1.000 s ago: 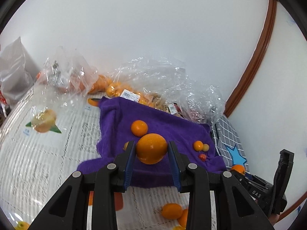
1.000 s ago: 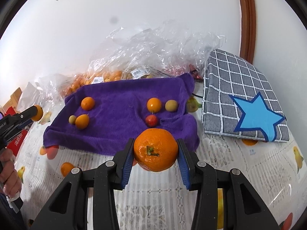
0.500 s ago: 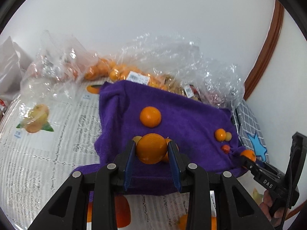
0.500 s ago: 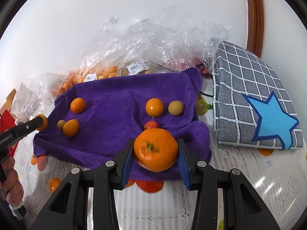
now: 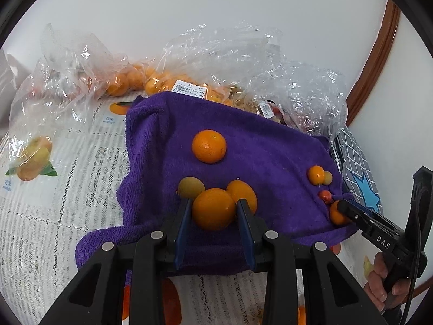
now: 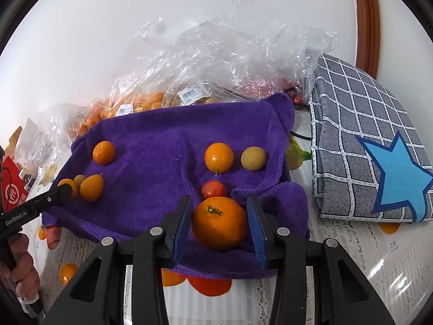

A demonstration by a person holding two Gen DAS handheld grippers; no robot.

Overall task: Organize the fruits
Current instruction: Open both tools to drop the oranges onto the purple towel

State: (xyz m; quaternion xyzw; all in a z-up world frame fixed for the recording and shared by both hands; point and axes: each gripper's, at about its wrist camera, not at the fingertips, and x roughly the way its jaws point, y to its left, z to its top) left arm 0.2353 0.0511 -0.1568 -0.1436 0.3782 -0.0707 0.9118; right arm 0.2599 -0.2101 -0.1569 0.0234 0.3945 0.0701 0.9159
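Placing step: left tool [image 5: 213,214] clamped on an orange [image 5: 213,208], right tool [image 6: 220,223] clamped on a mandarin [image 6: 219,223], both low over towel [image 6: 162,135]. Next, probably: open and release.

Both views close over towel [image 5: 270,140]

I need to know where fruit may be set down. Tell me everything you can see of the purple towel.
The purple towel is a plush, terry-looking cloth spread over the lace-patterned tablecloth, rumpled, with its near right corner folded back on itself. Its far edge meets clear plastic bags of fruit; a grey checked cushion lies to its right. Several loose fruits rest on it in two clusters, left and right, with bare cloth between them. Both tongs hold an orange fruit above its near edge.
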